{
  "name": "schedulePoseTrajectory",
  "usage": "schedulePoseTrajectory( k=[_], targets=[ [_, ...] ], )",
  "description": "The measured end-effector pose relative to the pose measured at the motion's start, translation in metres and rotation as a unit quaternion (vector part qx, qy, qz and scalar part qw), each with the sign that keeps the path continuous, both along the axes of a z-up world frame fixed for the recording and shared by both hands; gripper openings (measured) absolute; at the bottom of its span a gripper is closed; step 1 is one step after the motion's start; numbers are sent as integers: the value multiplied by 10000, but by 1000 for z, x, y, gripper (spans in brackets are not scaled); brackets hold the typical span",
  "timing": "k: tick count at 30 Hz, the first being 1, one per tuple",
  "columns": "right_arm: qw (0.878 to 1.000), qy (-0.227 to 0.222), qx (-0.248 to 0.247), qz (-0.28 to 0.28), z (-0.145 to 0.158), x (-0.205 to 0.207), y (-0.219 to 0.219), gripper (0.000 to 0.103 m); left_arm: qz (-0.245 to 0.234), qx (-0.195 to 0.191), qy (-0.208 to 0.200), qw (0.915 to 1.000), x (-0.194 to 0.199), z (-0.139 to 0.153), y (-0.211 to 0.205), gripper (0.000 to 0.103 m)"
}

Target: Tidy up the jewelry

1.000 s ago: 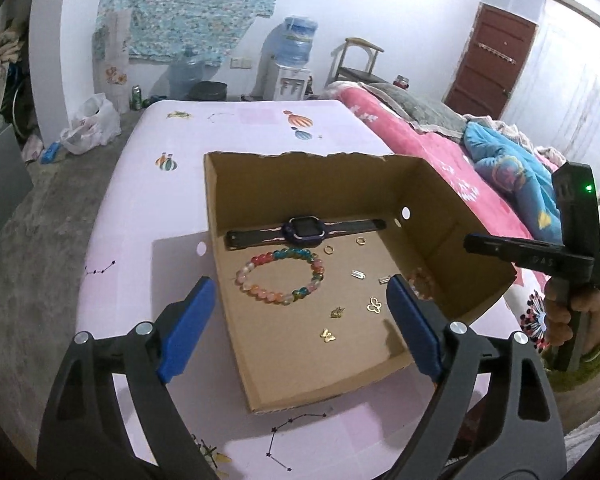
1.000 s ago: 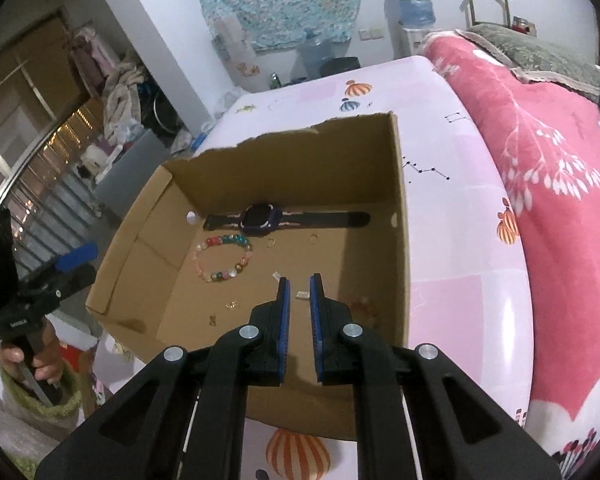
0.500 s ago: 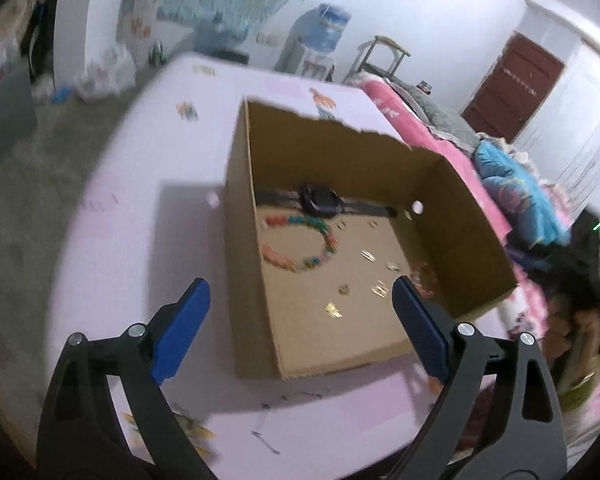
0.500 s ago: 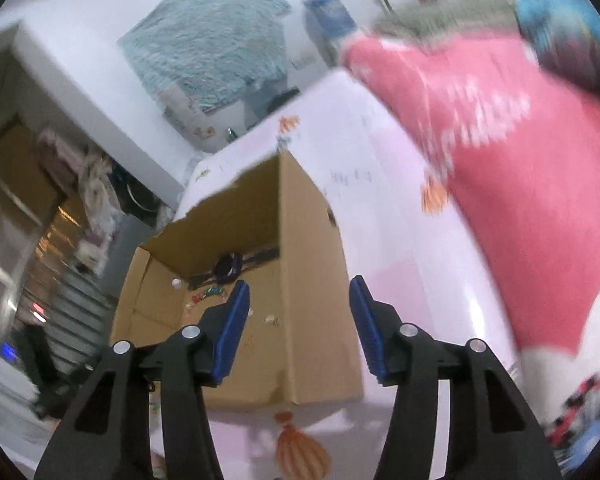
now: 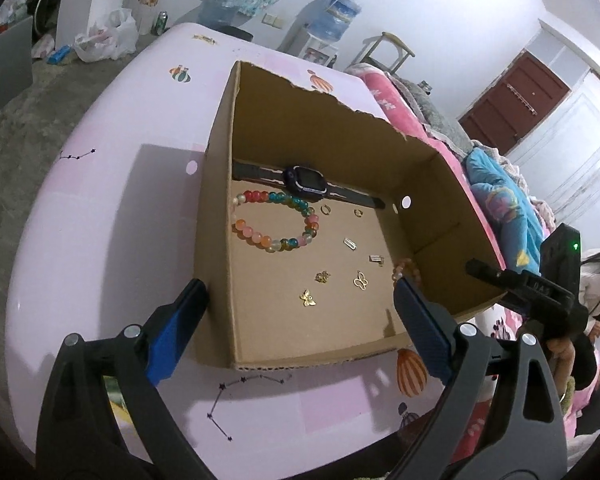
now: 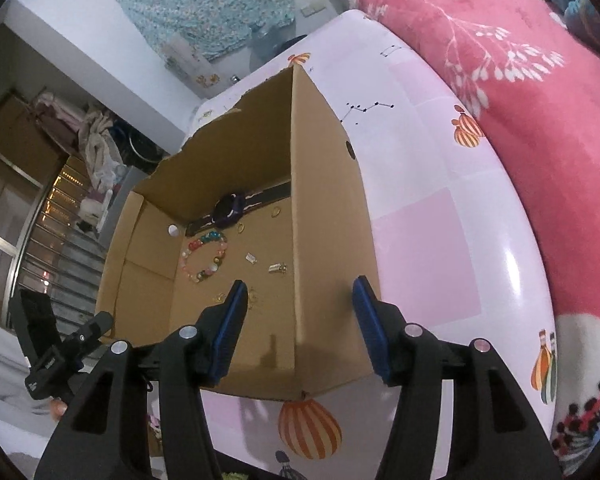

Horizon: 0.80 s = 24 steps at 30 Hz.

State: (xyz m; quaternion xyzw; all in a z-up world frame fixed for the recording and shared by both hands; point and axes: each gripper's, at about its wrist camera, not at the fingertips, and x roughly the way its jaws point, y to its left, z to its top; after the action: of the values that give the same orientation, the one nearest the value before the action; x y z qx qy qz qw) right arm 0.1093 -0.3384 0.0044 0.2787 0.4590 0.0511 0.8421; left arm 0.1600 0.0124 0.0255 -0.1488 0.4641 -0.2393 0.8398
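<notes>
A pink patterned table [image 5: 112, 184] carries an open cardboard box [image 5: 216, 208].

The left gripper [image 5: 300, 300] stands wide, straddling the cardboard box's [image 5: 216, 240] near left wall. Inside lie a smartwatch [image 5: 306, 180], a beaded bracelet [image 5: 276, 220] and gold butterfly charms [image 5: 308, 298].

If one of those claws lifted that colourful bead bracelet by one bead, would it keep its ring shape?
Probably not. The bead bracelet looks like separate round beads on a string, so it would likely sag into a hanging loop. The glossy beads could slip between the pads. If pushed across the cardboard box floor, it would probably bunch up or roll a little.
</notes>
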Motion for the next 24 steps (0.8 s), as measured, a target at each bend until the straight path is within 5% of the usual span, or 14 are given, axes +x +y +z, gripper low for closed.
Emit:
schedulePoseTrajectory(
  k=[13,18,24],
  targets=[
    [9996,47,-237,-125,-6,-47,9,54,-32,-11,109,9999,-41,-5,9,90],
    [9988,-186,-215,-390,-1,-65,4,57,212,356,-242,9988,-52,1,10,91],
    [9912,-605,-945,-706,21,-110,13,73,658,844,-897,9902,-88,24,21,94]
  ],
)
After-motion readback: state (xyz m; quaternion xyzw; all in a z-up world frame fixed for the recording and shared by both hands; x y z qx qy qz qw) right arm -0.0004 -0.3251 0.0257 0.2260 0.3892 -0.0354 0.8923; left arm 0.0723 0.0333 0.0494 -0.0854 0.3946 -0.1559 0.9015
